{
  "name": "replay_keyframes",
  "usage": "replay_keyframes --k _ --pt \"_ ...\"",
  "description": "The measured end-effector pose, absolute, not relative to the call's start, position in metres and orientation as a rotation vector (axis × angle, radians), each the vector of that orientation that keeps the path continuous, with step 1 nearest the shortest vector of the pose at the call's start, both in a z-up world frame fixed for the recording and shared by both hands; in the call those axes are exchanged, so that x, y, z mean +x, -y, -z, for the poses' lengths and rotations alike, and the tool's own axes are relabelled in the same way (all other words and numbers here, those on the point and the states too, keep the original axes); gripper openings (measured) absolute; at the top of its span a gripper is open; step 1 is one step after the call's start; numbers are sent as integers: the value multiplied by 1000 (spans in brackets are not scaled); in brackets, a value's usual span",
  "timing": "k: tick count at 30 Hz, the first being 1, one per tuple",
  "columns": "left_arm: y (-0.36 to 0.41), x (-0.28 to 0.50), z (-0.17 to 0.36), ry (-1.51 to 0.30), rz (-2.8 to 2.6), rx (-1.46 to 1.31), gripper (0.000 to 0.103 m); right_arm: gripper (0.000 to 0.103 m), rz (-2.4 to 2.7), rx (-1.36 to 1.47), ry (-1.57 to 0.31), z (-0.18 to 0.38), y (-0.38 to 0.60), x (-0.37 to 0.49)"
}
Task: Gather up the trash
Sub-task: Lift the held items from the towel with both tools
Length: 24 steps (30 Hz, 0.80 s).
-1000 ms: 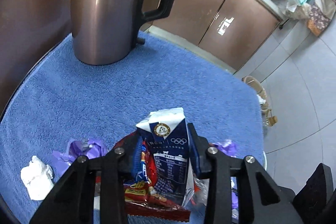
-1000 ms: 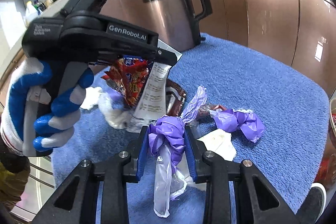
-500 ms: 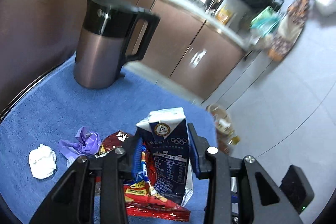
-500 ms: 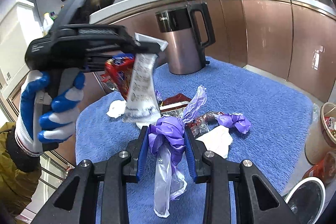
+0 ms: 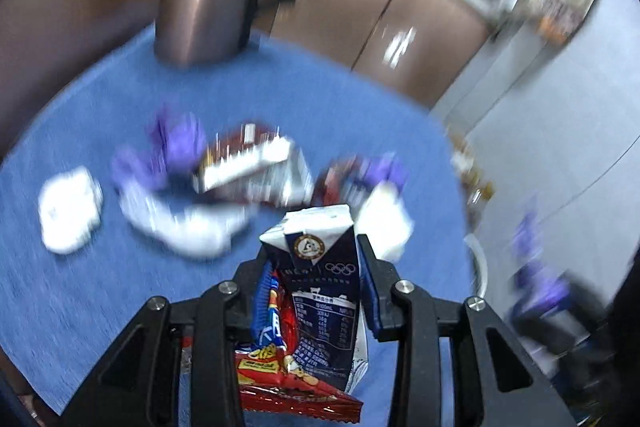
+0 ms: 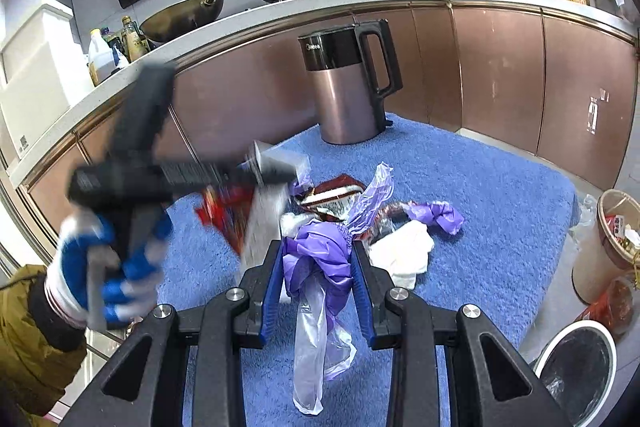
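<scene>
My left gripper (image 5: 316, 267) is shut on a dark blue and white milk carton (image 5: 322, 291) together with a red snack wrapper (image 5: 280, 379), both lifted off the blue mat (image 5: 100, 307). The right wrist view shows that same left gripper (image 6: 276, 163), blurred, in a gloved hand (image 6: 104, 275). My right gripper (image 6: 316, 259) is shut on a purple plastic bag (image 6: 316, 251) with a clear bag (image 6: 312, 343) hanging below it. More trash lies on the mat: a brown wrapper (image 6: 332, 197), another purple bag (image 6: 436, 215), a white tissue (image 6: 404, 251) and a white wad (image 5: 68, 211).
A brown electric kettle (image 6: 352, 87) stands at the mat's far side. On the floor to the right are a bin with a black liner (image 6: 576, 371) and a paper tub (image 6: 600, 247) of rubbish. Brown cabinets (image 6: 500, 67) run behind.
The left gripper has swung across the table with carton and wrapper still held; its view is now blurred. The right gripper has risen and pulled back with the purple bag.
</scene>
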<state>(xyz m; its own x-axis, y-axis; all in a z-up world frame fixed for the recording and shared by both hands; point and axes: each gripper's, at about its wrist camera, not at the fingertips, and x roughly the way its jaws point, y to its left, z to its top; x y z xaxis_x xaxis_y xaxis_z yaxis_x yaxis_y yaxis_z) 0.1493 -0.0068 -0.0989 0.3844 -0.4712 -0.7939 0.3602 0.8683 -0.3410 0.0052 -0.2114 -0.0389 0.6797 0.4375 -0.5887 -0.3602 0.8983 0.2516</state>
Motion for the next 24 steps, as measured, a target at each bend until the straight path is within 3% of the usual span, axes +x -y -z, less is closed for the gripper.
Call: replay_keyframes --k 4,11,15,21,24 --pt "16 153 124 -1138 519 -86 42 30 -433 131 -700 44 218 4" --pt "30 166 122 -1183 518 16 44 30 -409 174 -712 51 234 7" --pt "43 177 119 -1197 487 83 52 30 -401 188 -715 53 240 8" --pt "58 195 133 -1292 427 104 52 31 -393 199 -717 58 246 10" --pt "59 201 141 -1311 413 66 47 31 -387 209 -719 61 250 11"
